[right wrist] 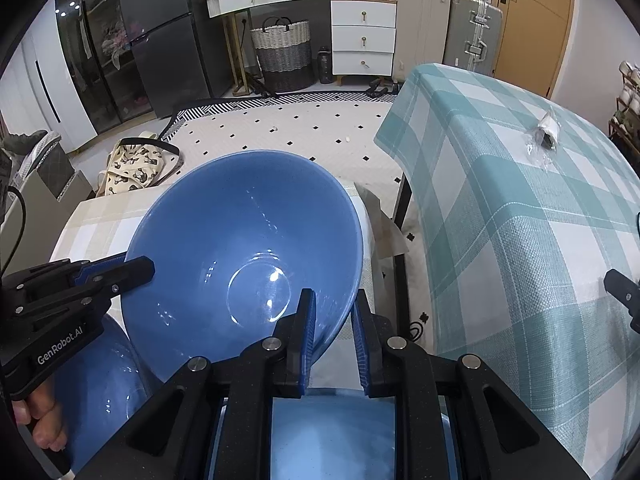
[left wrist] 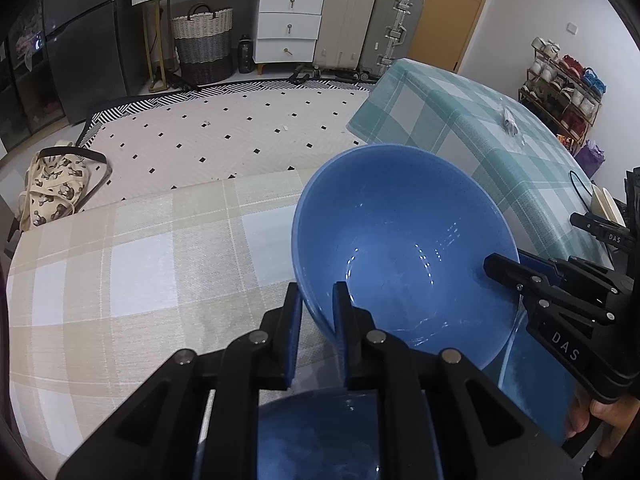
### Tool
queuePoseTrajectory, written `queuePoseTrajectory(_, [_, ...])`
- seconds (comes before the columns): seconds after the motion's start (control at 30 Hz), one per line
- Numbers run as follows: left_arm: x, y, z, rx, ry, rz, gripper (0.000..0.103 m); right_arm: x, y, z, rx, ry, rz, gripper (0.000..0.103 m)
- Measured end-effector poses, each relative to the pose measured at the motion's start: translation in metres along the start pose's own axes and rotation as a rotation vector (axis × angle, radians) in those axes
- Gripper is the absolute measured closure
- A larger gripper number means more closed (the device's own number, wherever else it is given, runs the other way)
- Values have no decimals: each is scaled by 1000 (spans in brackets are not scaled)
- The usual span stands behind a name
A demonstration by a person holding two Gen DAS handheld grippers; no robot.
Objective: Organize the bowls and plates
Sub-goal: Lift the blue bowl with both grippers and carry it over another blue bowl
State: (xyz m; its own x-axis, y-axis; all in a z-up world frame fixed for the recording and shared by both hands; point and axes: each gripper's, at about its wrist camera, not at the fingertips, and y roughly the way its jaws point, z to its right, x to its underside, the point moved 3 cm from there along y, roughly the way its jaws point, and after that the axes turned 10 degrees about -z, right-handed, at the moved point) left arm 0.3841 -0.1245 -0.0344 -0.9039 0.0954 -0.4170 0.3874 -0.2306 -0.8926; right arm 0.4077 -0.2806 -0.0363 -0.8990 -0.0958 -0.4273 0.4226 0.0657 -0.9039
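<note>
Right gripper [right wrist: 334, 320] jaws clamp the near rim of the tilted blue bowl [right wrist: 244, 248]. Left gripper [right wrist: 138, 268] grips its opposite rim. Beige checked counter [right wrist: 96, 232] below; teal checked cloth [right wrist: 520, 208] alongside.

You have open counter [left wrist: 120, 280] to the left of the raised blue bowl [left wrist: 400, 240]: the beige checked cloth there carries nothing. Directly below the bowl, a second blue bowl [left wrist: 320, 440] blocks descent. Both tools crowd the bowl's rim: the left tool [left wrist: 316, 300] at its near left edge, the right tool [right wrist: 334, 308] at its near right edge. To the right, the teal-clothed counter [right wrist: 520, 240] stands close, leaving only a narrow gap [right wrist: 400, 240].
</note>
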Motion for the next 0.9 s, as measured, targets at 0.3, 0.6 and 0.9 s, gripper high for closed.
queuePoseTrajectory(0.3, [1,-11,0,3,-2,31,90,-2,-7,-1,8,-3,37,85])
queuePoseTrajectory(0.6, [-2,-26,1,-3,6,64,90,-2,-15,-3,9,-3,65,85])
queuePoseTrajectory(0.9, [-1,-46,5,-17,7,91,90,-1,-40,-5,-1,-6,117,85])
